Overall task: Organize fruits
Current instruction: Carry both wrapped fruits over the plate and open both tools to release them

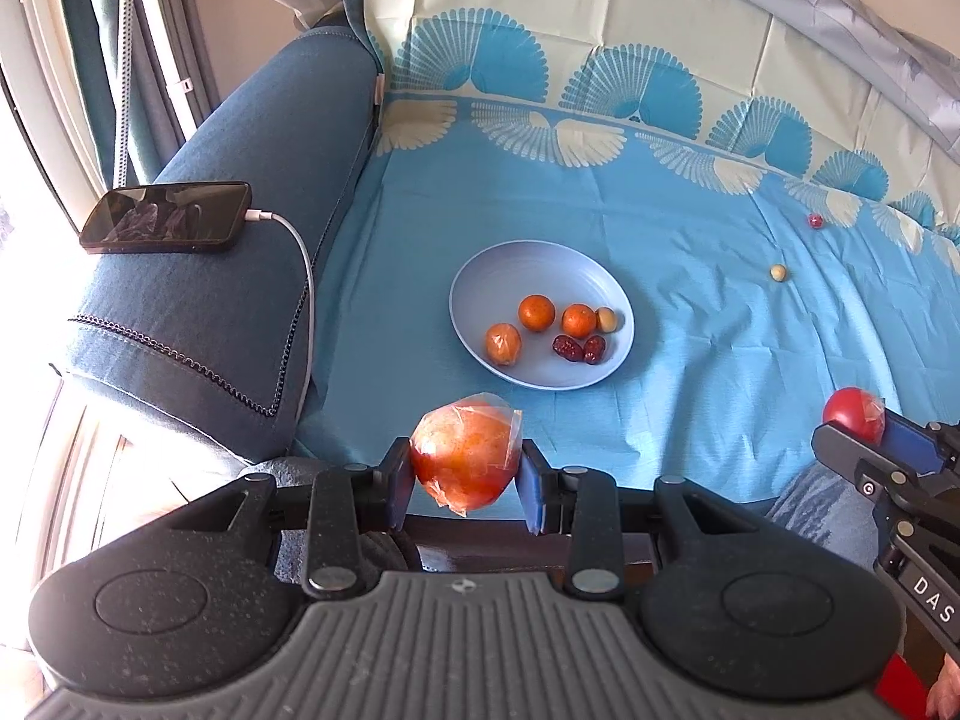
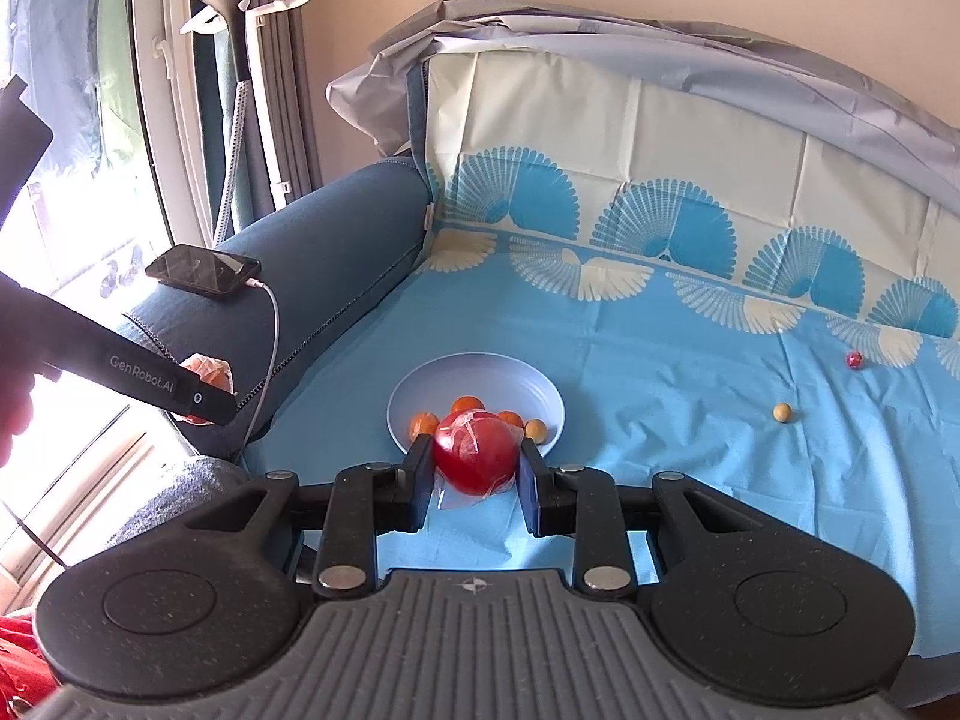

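Note:
My left gripper (image 1: 465, 468) is shut on a plastic-wrapped orange-red fruit (image 1: 465, 459), held near the front edge of the blue cloth, short of the pale blue plate (image 1: 480, 273). The plate holds three small oranges (image 1: 536, 312), two red dates (image 1: 579, 349) and a pale round fruit (image 1: 606, 319). My right gripper (image 2: 477, 468) is shut on a plastic-wrapped red fruit (image 2: 475, 450), just in front of the plate (image 2: 480, 369). In the left wrist view the right gripper (image 1: 864, 426) is at the right edge. Loose on the cloth lie a pale round fruit (image 2: 782, 412) and a small red fruit (image 2: 854, 359).
A blue sofa arm (image 1: 240, 192) rises at the left, with a phone (image 1: 168, 217) on a white charging cable (image 1: 303, 276). The patterned cloth (image 1: 690, 252) runs up the backrest. A garment steamer (image 2: 240, 30) stands by the window.

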A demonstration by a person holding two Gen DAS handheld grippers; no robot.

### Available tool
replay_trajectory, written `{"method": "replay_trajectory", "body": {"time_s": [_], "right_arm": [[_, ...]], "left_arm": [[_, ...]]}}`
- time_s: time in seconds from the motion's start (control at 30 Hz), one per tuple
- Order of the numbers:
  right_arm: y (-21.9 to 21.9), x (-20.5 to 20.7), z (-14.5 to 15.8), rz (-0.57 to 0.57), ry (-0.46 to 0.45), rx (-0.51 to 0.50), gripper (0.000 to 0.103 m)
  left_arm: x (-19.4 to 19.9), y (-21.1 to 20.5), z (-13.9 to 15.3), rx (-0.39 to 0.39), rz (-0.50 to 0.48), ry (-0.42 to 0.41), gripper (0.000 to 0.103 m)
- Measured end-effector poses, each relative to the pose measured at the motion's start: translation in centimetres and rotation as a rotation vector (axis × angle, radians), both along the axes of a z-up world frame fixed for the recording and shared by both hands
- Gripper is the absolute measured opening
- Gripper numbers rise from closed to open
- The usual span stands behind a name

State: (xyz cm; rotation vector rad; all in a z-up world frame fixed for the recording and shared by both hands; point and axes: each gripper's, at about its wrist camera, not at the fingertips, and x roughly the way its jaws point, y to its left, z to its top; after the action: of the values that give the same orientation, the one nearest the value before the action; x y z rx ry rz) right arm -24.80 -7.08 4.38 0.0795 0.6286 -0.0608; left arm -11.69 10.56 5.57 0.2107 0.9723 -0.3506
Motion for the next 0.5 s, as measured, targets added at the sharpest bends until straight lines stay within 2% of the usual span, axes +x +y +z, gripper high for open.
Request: {"method": "replay_trajectory", "body": {"time_s": [0.5], "right_arm": [[-0.9,2.3,-1.1,-0.006,0.046,0.02,0.03]], "left_arm": [[2.1,-0.7,-1.7,0.031,-0.001,0.038,0.04]]}}
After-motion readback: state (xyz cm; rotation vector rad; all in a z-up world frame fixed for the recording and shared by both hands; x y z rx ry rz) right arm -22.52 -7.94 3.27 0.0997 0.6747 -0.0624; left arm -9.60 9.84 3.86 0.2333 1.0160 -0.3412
